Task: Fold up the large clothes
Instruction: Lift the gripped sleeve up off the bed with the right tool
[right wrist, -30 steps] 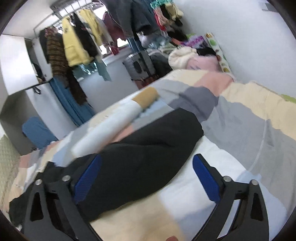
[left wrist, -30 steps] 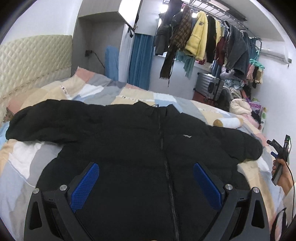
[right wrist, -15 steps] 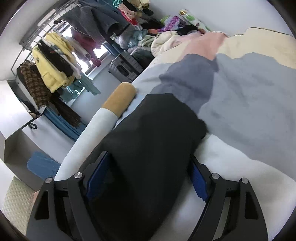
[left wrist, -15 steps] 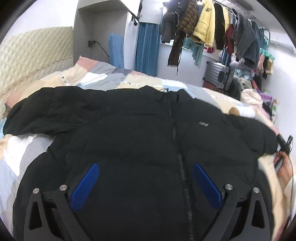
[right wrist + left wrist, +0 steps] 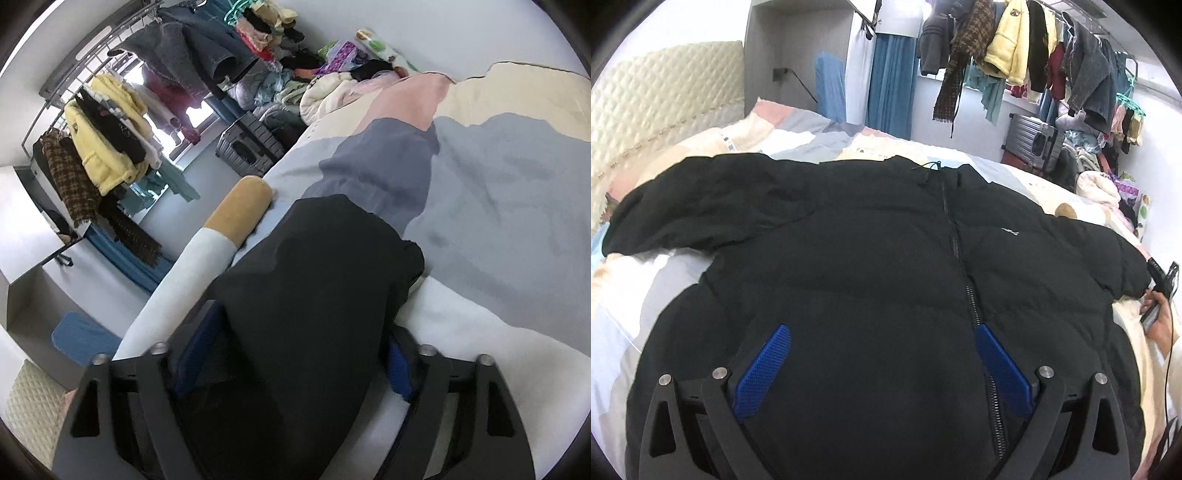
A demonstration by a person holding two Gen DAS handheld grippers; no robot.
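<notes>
Since a second ago your right gripper (image 5: 291,354) has slid around the sleeve cuff (image 5: 332,258); whether it pinches yet, you cannot tell. Your left gripper (image 5: 882,363) hangs spread over the black jacket (image 5: 871,266), flat and unfolded on the bed (image 5: 624,295). No containers are involved.

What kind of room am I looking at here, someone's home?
Most likely a lived-in bedroom. A black puffer jacket lies spread on a bed with a patchwork quilt and a padded headboard, and a clothes rail crowded with hanging garments runs along the far wall above a suitcase.
</notes>
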